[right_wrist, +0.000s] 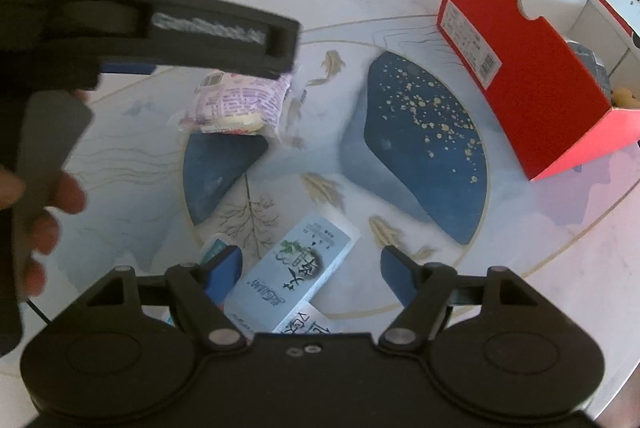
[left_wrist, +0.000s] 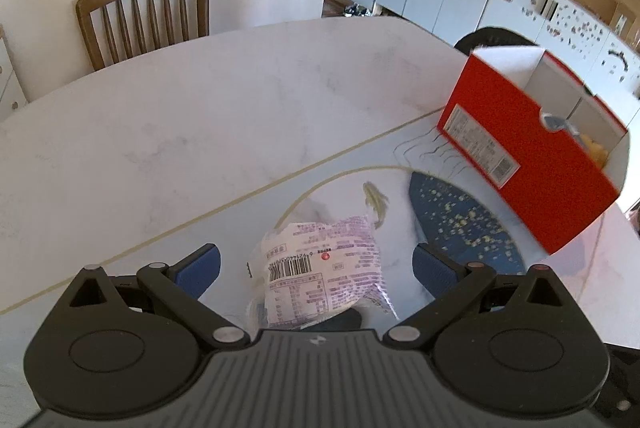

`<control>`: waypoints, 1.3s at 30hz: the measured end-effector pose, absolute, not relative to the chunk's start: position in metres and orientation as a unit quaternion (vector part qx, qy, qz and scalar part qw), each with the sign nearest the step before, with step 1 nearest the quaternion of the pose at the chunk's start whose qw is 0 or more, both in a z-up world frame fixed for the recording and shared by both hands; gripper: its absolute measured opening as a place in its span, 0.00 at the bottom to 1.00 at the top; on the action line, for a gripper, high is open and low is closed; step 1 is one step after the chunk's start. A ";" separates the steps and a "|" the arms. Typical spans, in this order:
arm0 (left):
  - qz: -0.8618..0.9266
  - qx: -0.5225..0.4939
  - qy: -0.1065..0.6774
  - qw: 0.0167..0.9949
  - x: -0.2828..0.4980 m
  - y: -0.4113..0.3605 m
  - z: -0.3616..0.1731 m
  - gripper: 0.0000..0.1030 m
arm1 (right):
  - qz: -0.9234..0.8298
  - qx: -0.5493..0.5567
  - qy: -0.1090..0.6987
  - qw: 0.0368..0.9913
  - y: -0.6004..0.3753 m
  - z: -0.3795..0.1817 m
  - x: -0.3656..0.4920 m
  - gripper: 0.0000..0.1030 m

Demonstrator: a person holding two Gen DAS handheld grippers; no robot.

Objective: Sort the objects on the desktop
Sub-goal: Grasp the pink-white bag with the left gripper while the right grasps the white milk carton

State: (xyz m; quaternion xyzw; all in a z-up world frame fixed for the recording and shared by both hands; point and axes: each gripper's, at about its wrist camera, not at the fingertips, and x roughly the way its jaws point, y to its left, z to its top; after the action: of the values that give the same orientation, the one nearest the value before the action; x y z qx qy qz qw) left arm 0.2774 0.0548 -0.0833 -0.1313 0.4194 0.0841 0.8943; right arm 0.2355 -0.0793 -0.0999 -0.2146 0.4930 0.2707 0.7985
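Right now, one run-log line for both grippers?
left gripper: open over purple-printed plastic snack packet | right gripper: open over pale blue carton | red cardboard box: upright

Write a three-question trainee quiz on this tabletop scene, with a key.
1. True or false: the left gripper is shut on the purple-printed snack packet.
2. Which item lies between the right gripper's open fingers? A) light-blue tissue pack B) orange C) mug
3. Fill in: the red cardboard box stands on the ____ table.

Key: 1 false, it is open around the packet; 2 A; 3 white marble-patterned.
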 end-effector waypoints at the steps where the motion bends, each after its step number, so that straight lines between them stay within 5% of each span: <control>1: 0.085 -0.130 0.419 0.894 0.279 0.054 -0.086 1.00 | 0.272 -0.215 0.495 0.797 -0.079 -0.101 0.235 0.72; 7: 0.082 -0.116 0.430 0.892 0.291 0.048 -0.099 1.00 | 0.279 -0.216 0.510 0.785 -0.076 -0.107 0.237 0.50; 18: 0.098 -0.134 0.446 0.879 0.297 0.055 -0.113 0.99 | 0.283 -0.228 0.505 0.783 -0.077 -0.107 0.238 0.39; 21: 0.102 -0.144 0.447 0.877 0.298 0.059 -0.115 0.91 | 0.283 -0.220 0.511 0.782 -0.078 -0.107 0.240 0.30; 30: 0.091 -0.153 0.438 0.881 0.293 0.060 -0.113 0.73 | 0.287 -0.216 0.511 0.781 -0.087 -0.102 0.246 0.27; 39: 0.087 -0.153 0.439 0.881 0.289 0.059 -0.110 0.65 | 0.291 -0.210 0.499 0.789 -0.100 -0.092 0.254 0.27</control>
State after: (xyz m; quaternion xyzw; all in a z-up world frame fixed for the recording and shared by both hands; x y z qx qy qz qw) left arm 0.2886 0.0592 -0.1099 -0.1528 0.4385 0.0866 0.8814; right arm 0.2543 -0.0996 -0.0922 -0.2104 0.4985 0.2905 0.7892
